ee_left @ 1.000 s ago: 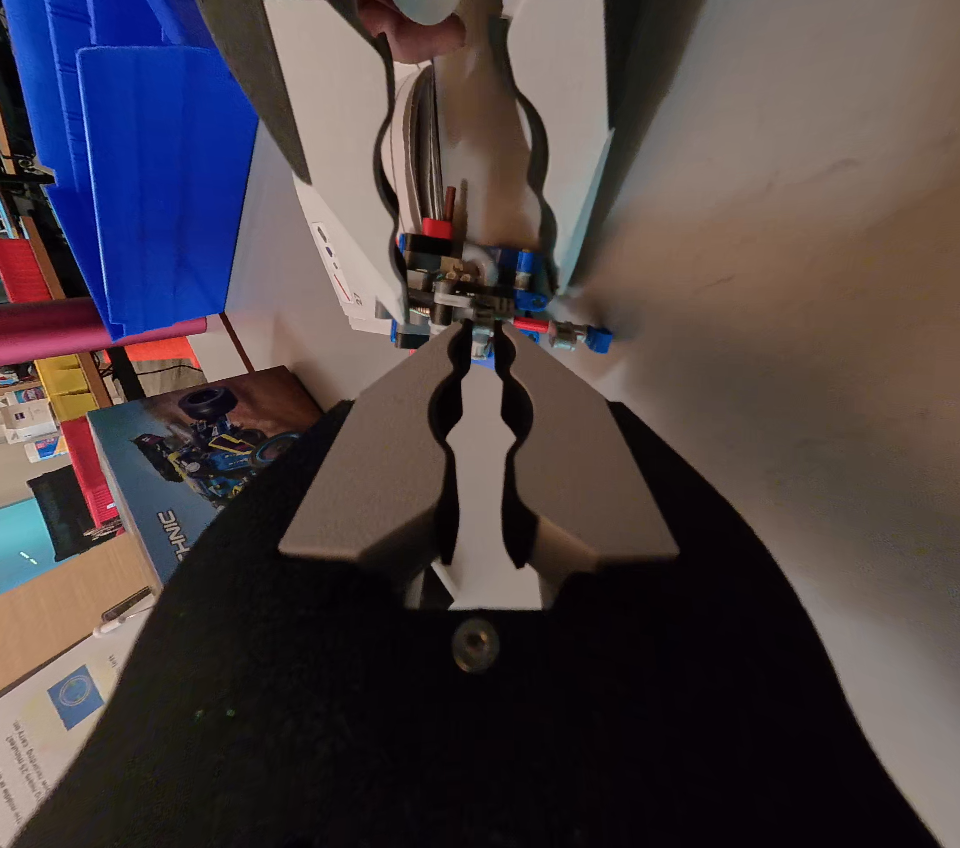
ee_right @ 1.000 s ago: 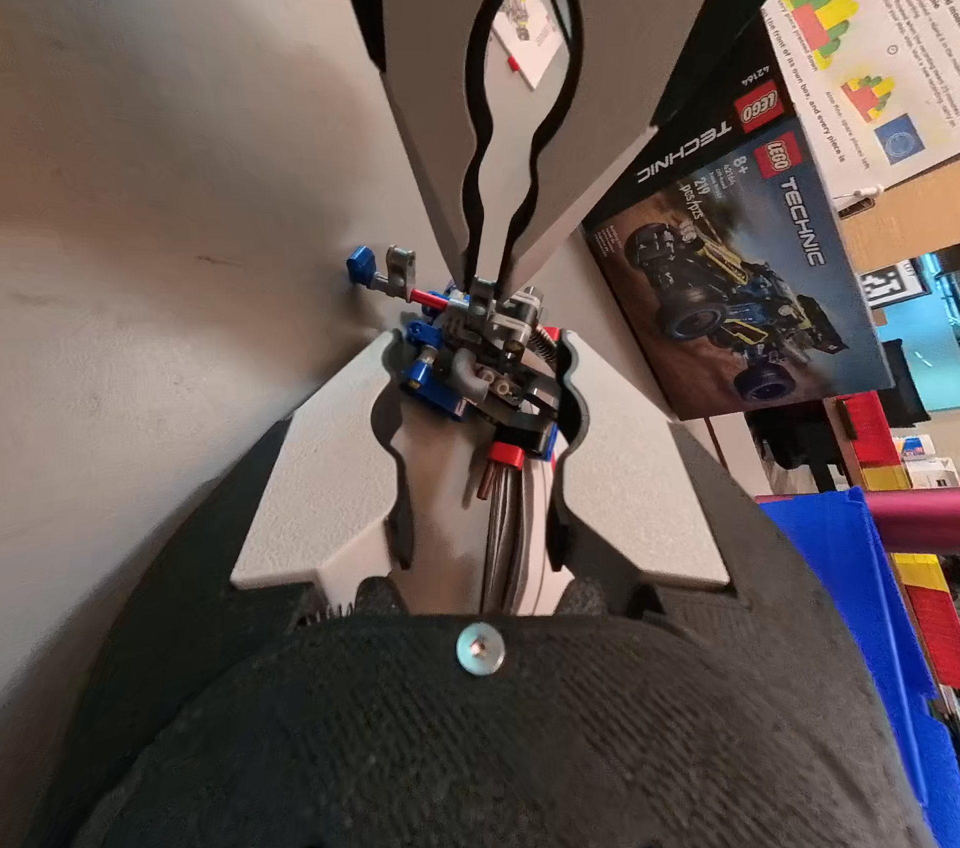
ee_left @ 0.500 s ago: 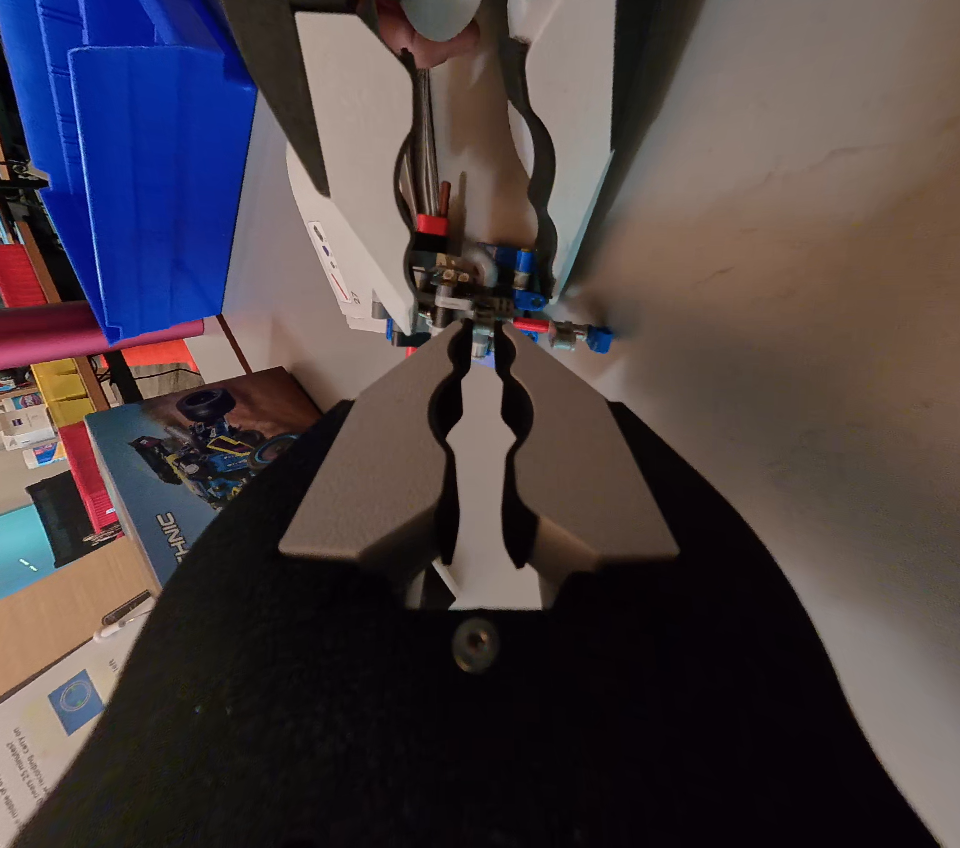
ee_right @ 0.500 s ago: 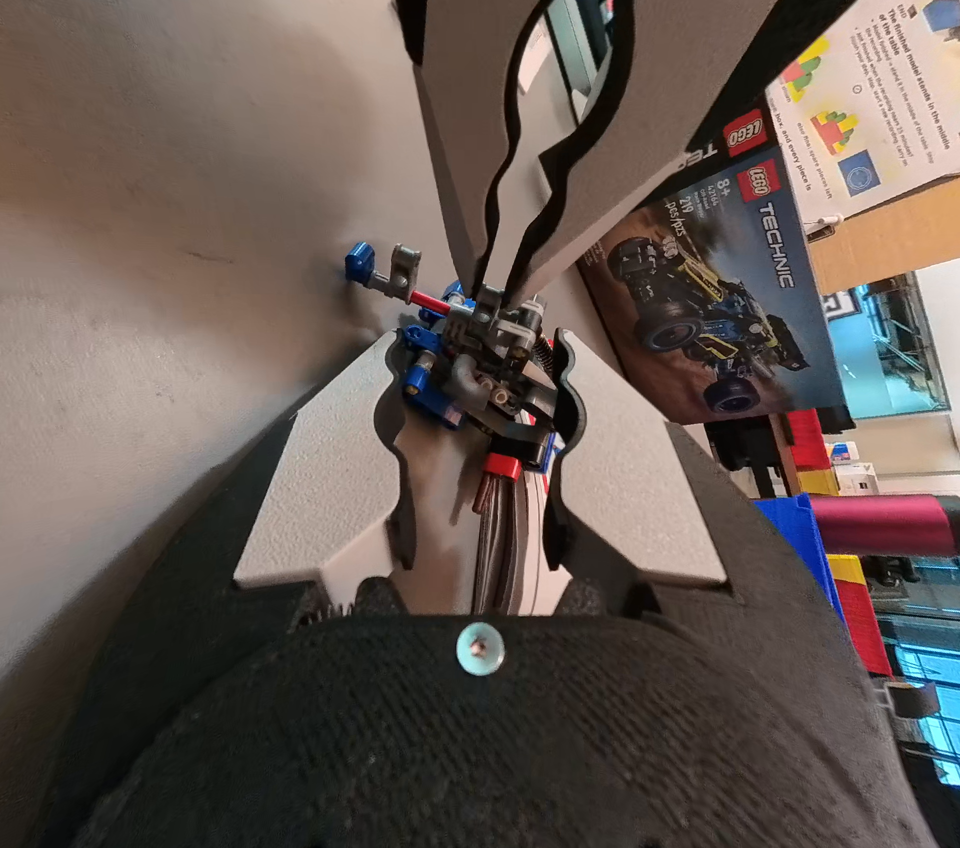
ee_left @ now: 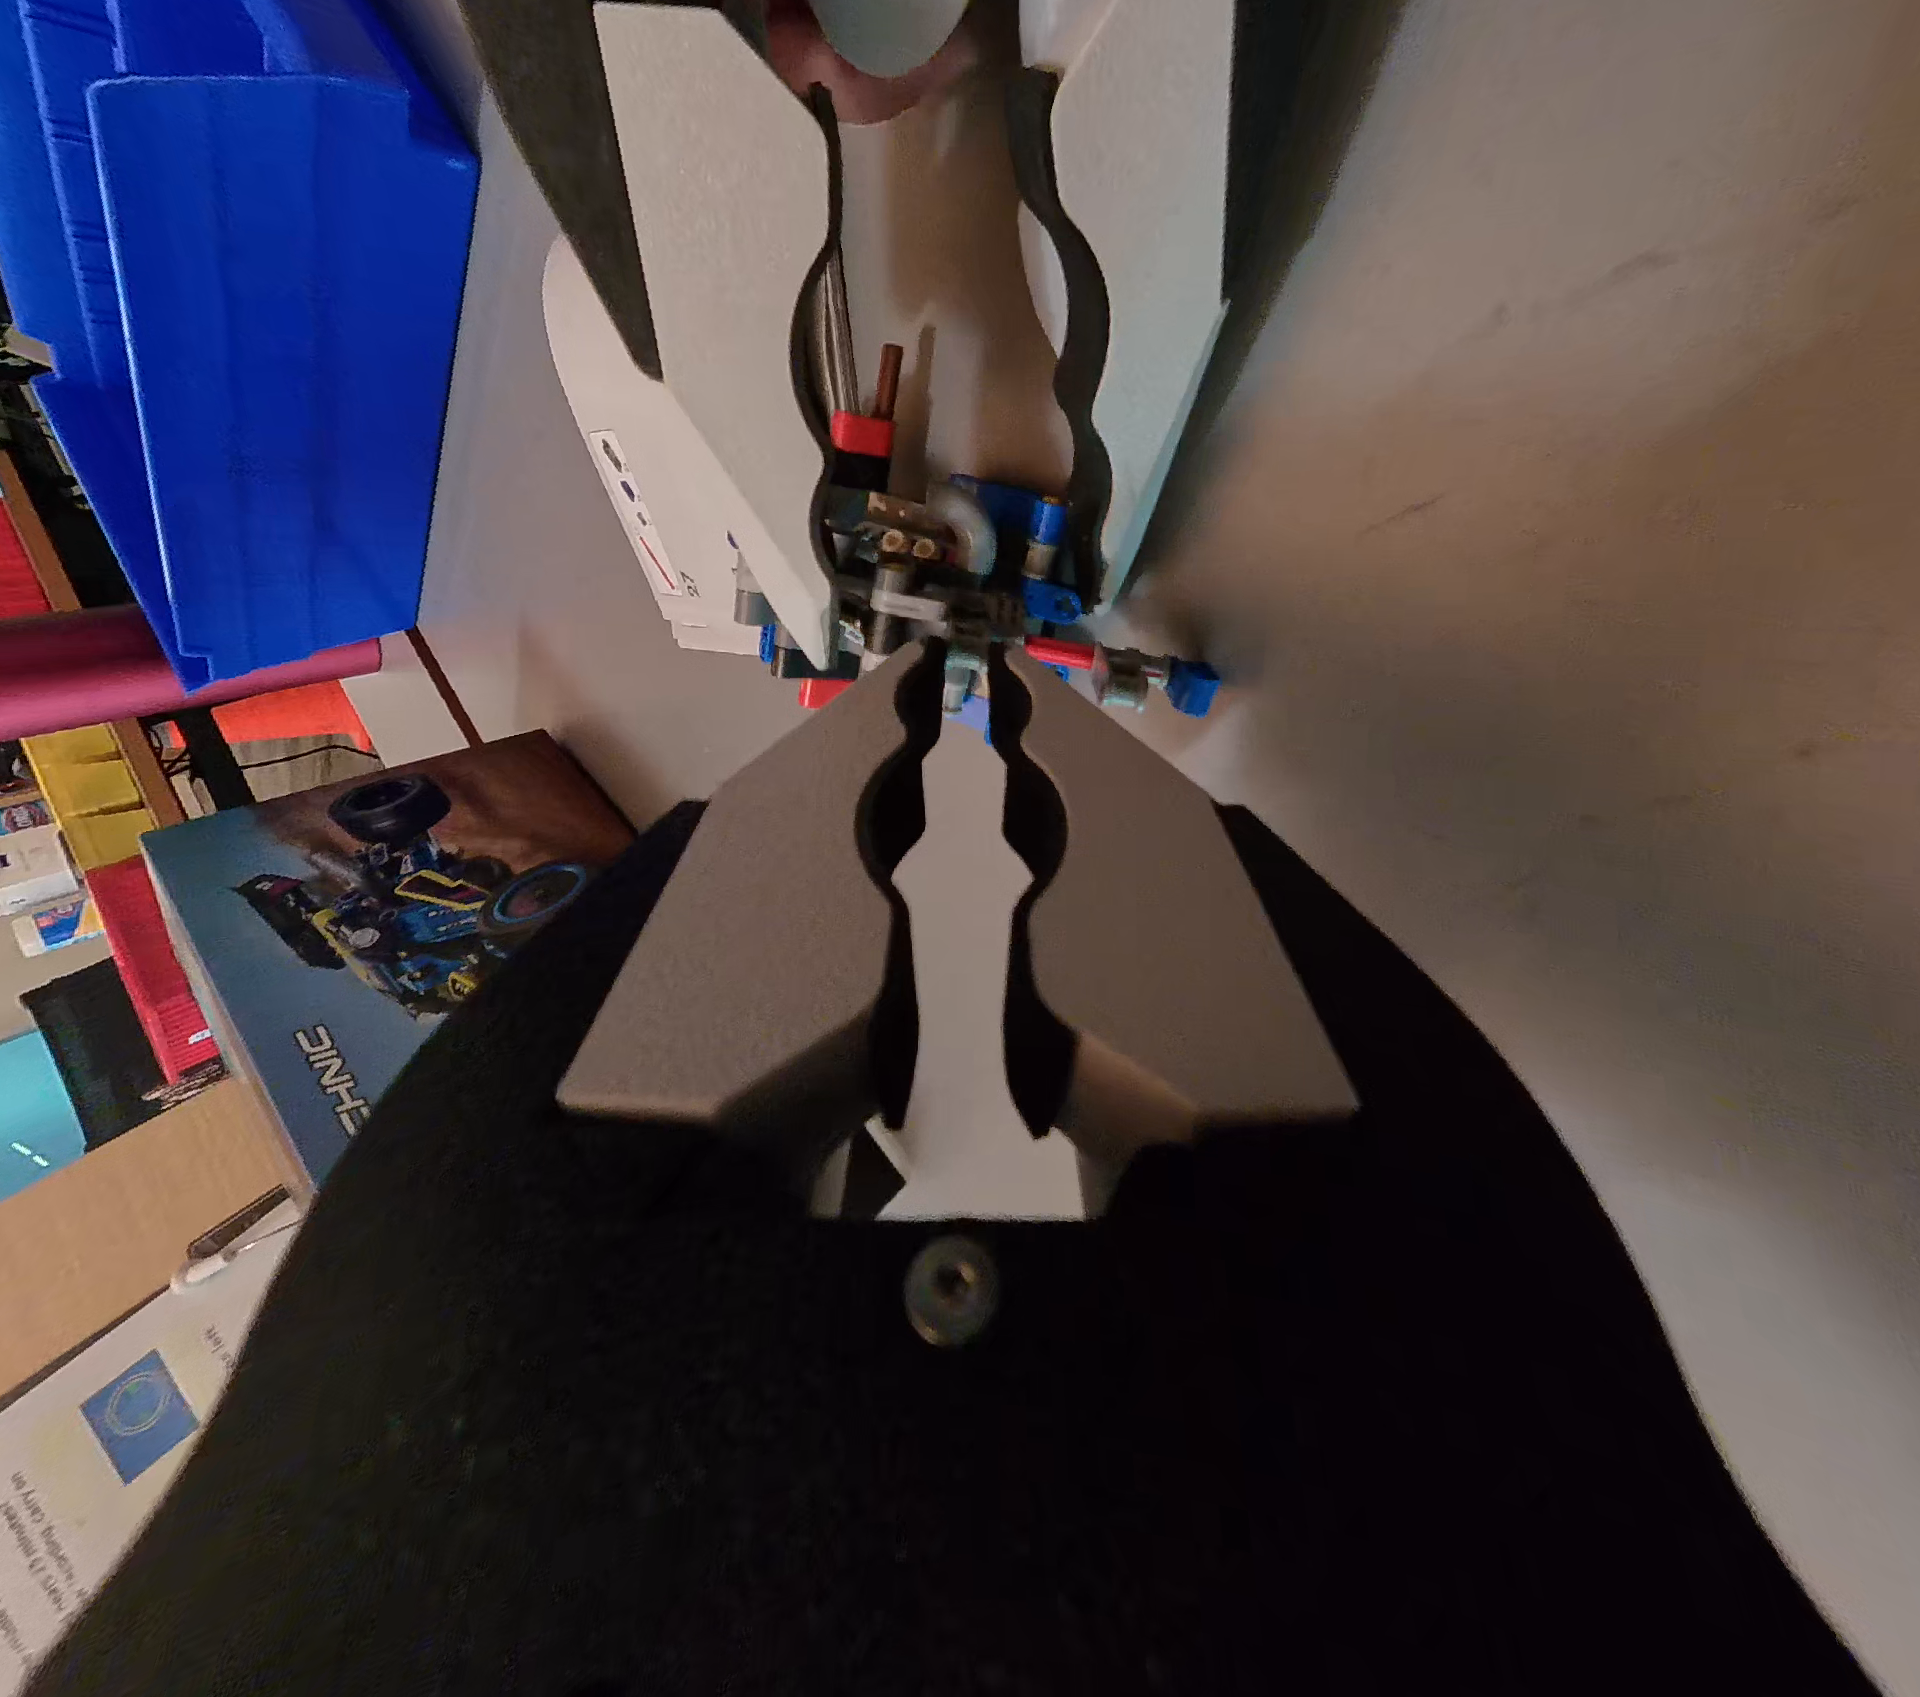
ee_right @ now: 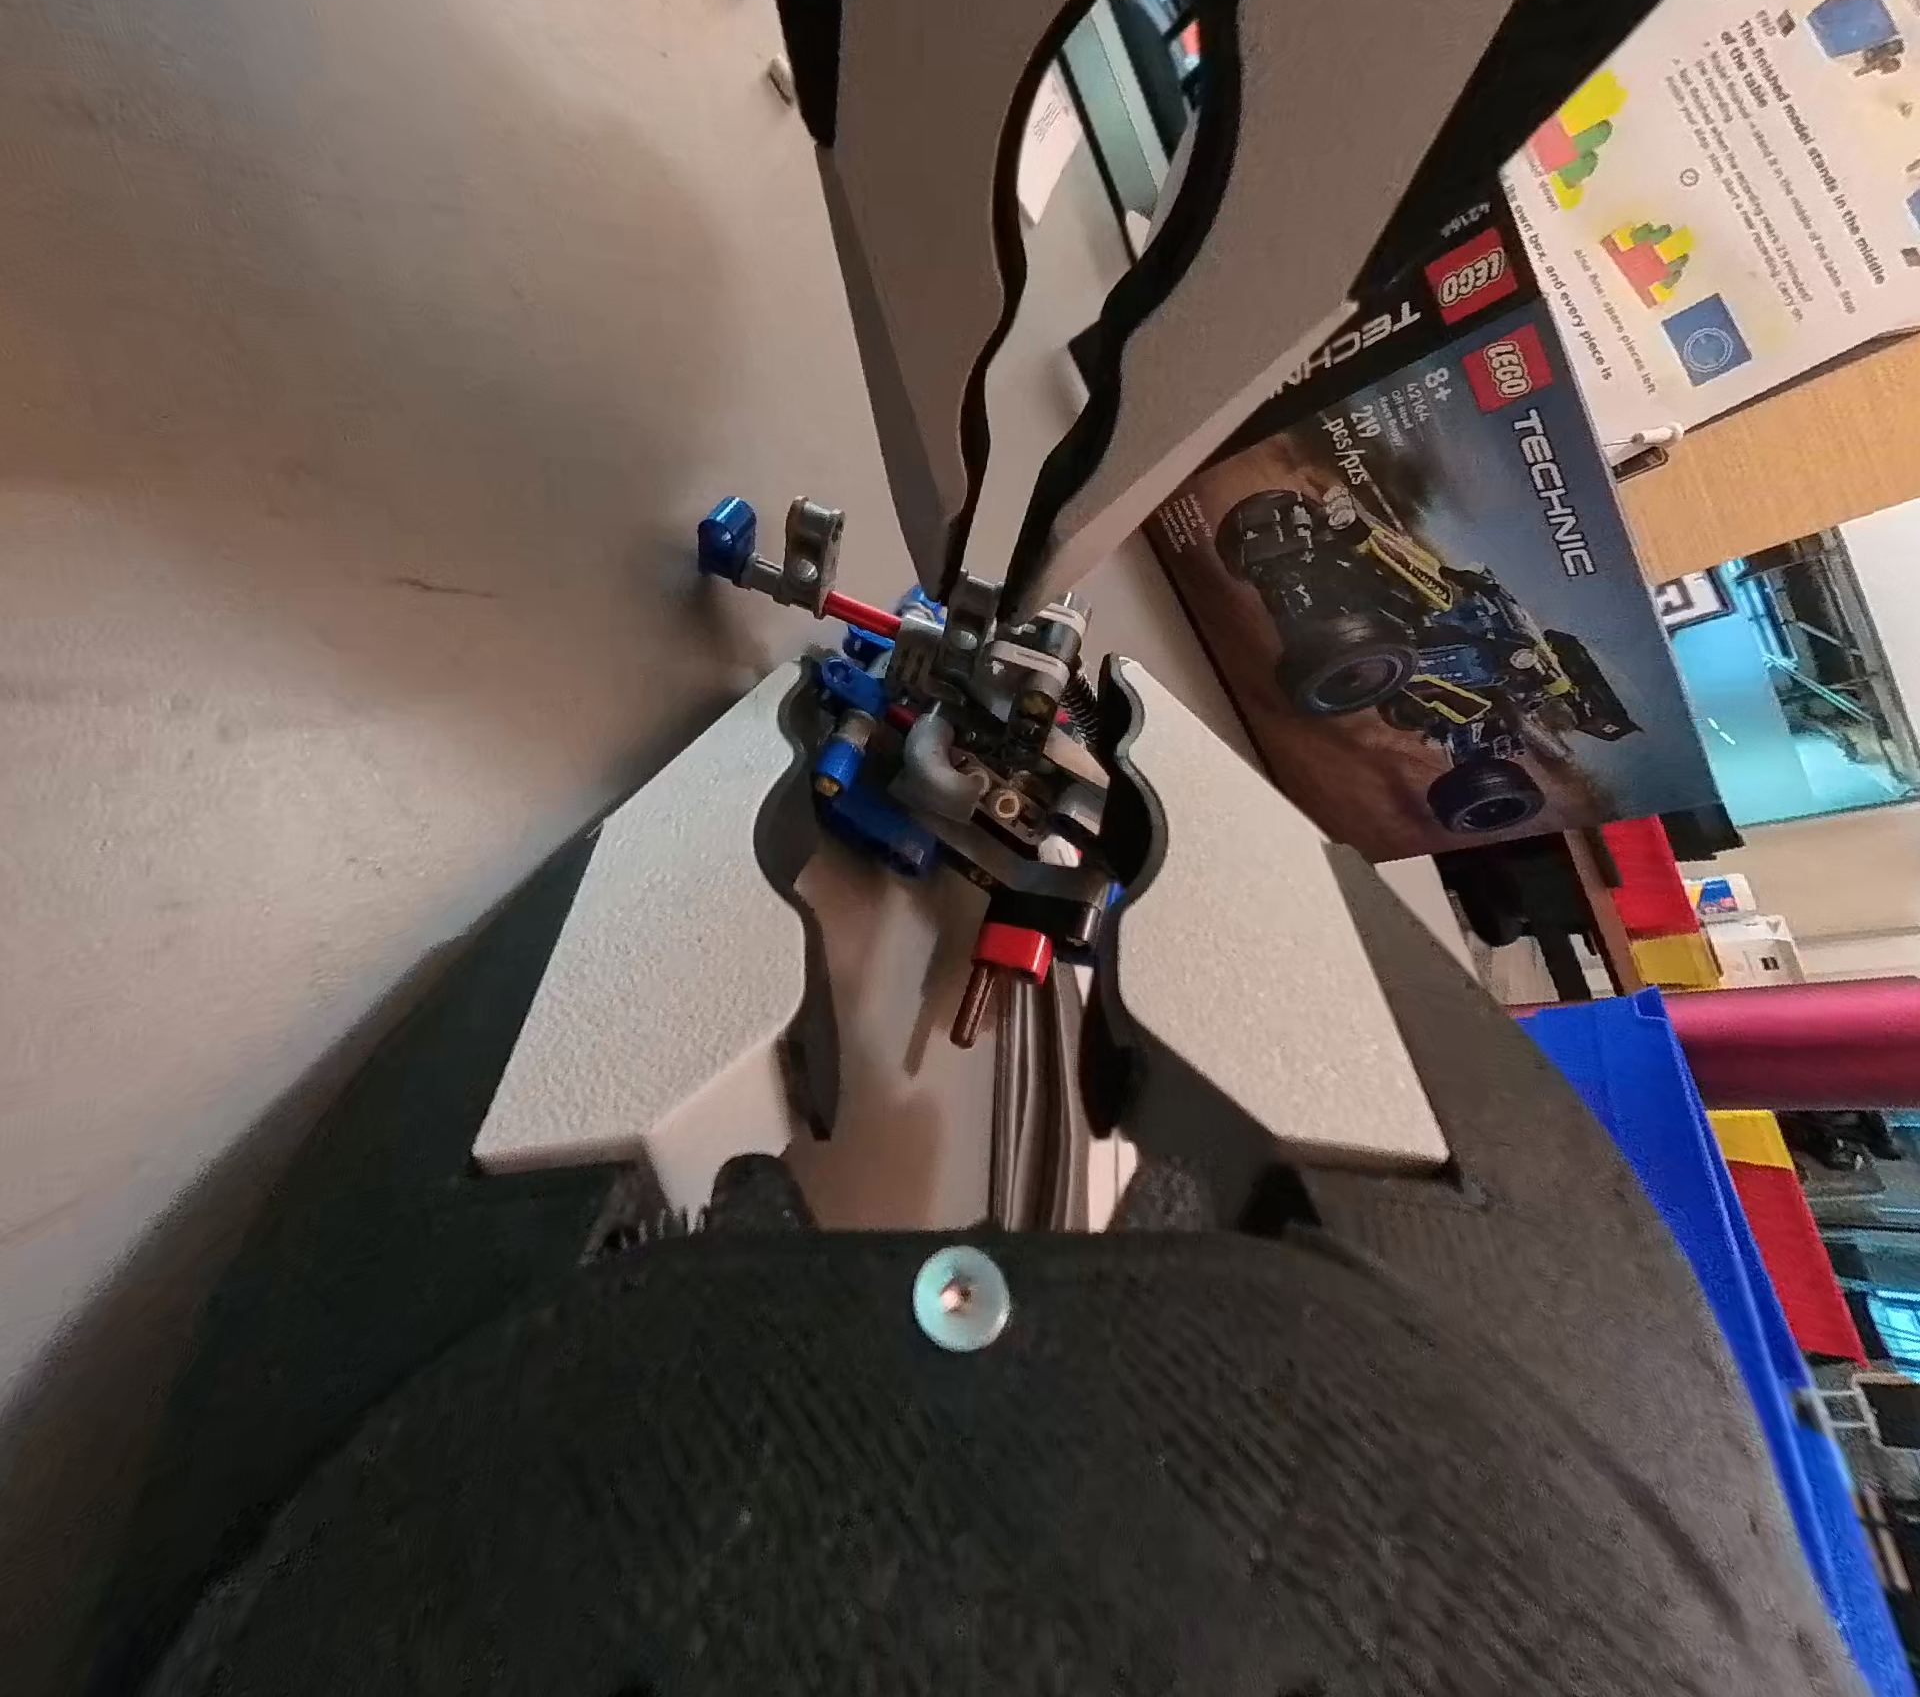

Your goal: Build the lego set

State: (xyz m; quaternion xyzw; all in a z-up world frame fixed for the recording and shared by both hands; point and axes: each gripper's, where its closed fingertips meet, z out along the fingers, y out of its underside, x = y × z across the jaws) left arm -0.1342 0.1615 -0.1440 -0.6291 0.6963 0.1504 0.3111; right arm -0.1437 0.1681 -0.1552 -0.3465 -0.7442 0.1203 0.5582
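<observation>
Left gripper (ee_left: 954,662) pinches a grey piece on the half-built brick assembly (ee_right: 977,754); right gripper (ee_right: 961,774) clamps its sides, seemingly; booklet (ee_left: 644,504) at nine o'clock.

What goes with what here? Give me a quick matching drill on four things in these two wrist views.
1 left gripper
2 right gripper
3 blue connector
4 blue bin

a straddles the brick assembly
b at the far end of the red axle
c fingertips pinch a grey piece
d stands beside the table

Pairs: 1-c, 2-a, 3-b, 4-d
</observation>
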